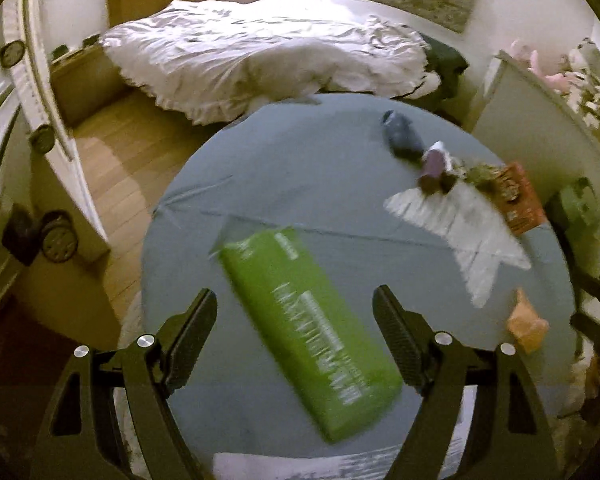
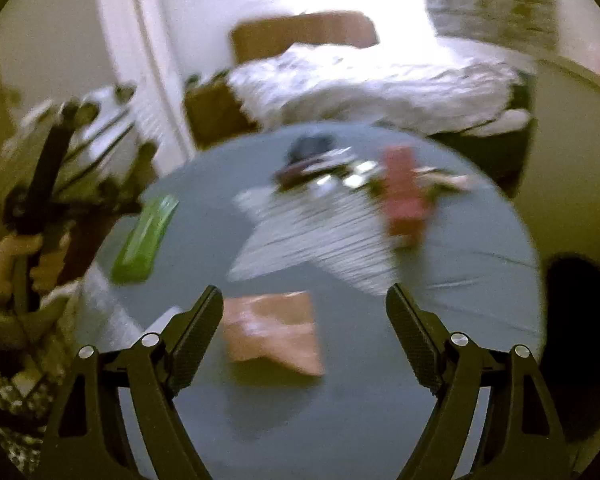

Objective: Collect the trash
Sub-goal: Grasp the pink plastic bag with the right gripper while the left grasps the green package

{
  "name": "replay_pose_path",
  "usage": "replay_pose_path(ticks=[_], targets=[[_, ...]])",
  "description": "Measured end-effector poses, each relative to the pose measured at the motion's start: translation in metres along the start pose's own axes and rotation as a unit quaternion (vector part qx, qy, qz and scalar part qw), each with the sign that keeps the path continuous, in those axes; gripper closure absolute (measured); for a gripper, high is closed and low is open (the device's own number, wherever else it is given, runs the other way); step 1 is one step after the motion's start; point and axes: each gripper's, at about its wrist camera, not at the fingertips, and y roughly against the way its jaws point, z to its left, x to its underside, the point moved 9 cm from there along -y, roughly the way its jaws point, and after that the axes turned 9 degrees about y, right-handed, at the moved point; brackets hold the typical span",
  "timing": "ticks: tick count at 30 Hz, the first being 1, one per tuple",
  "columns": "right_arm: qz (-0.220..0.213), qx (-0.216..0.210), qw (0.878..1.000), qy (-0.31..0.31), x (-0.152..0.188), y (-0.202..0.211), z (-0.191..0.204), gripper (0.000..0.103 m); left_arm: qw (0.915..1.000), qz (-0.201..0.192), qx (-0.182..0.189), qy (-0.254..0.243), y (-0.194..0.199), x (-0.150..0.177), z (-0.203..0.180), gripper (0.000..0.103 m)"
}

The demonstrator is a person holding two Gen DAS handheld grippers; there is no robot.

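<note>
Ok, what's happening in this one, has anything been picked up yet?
Not yet. A person holds a tool in each hand over a round grey table strewn with litter. The left tool is open above a green packet, and the right tool is open above a crumpled orange wrapper; neither grips anything. Further back lie a white star-shaped mat, a red packet and some dark items too blurred to identify. Both views are motion-blurred.
</note>
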Motion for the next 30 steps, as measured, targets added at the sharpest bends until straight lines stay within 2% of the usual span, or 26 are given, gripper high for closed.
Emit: replay_pose_path(ticks=[3,6,12,14,15,16,17,18,20,21,23,25,30], targets=[[0.043,0.001,0.999,0.028,0.007,-0.020,0.026,0.018,0.9999,0.013,-0.011,-0.003,-0.009,0.009,0.009,0.023],[0.078,0.017,0.996,0.035,0.017,-0.036,0.034,0.018,0.9993,0.022,-0.030,-0.009,-0.015,0.018,0.017,0.023],[0.117,0.046,0.992,0.010,0.030,-0.060,0.031,0.018,0.9985,-0.004,-0.044,-0.032,-0.018,0.017,0.013,0.022],[0.112,0.056,0.992,0.004,0.030,-0.064,0.029,0.021,0.9976,-0.014,-0.054,-0.041,-0.020,0.016,0.010,0.024],[0.111,0.066,0.992,0.004,0.030,-0.064,0.028,0.024,0.9974,-0.019,-0.053,-0.045,-0.020,0.016,0.007,0.030],[0.111,0.076,0.991,0.004,0.029,-0.066,0.028,0.031,0.9970,-0.024,-0.049,-0.054,-0.020,0.015,0.002,0.047],[0.107,0.079,0.991,-0.002,0.028,-0.065,0.027,0.038,0.9970,-0.020,-0.043,-0.062,-0.022,0.017,-0.003,0.050],[0.104,0.083,0.991,-0.011,0.027,-0.064,0.024,0.041,0.9967,-0.022,-0.040,-0.067,-0.022,0.017,-0.007,0.053],[0.098,0.090,0.991,-0.024,0.026,-0.062,0.018,0.060,0.9957,-0.020,-0.031,-0.085,-0.027,0.017,-0.017,0.067],[0.093,0.092,0.991,-0.032,0.026,-0.061,0.015,0.066,0.9957,-0.018,-0.027,-0.087,-0.028,0.017,-0.020,0.069],[0.083,0.090,0.991,-0.049,0.025,-0.058,0.010,0.072,0.9961,-0.012,0.000,-0.087,-0.029,0.016,-0.029,0.073],[0.068,0.087,0.992,-0.067,0.025,-0.051,0.005,0.073,0.9958,-0.009,0.033,-0.085,-0.025,0.017,-0.037,0.075],[0.004,0.084,0.990,-0.112,0.020,-0.022,-0.012,0.077,0.9921,-0.026,0.084,-0.089,-0.004,0.011,-0.060,0.076]])
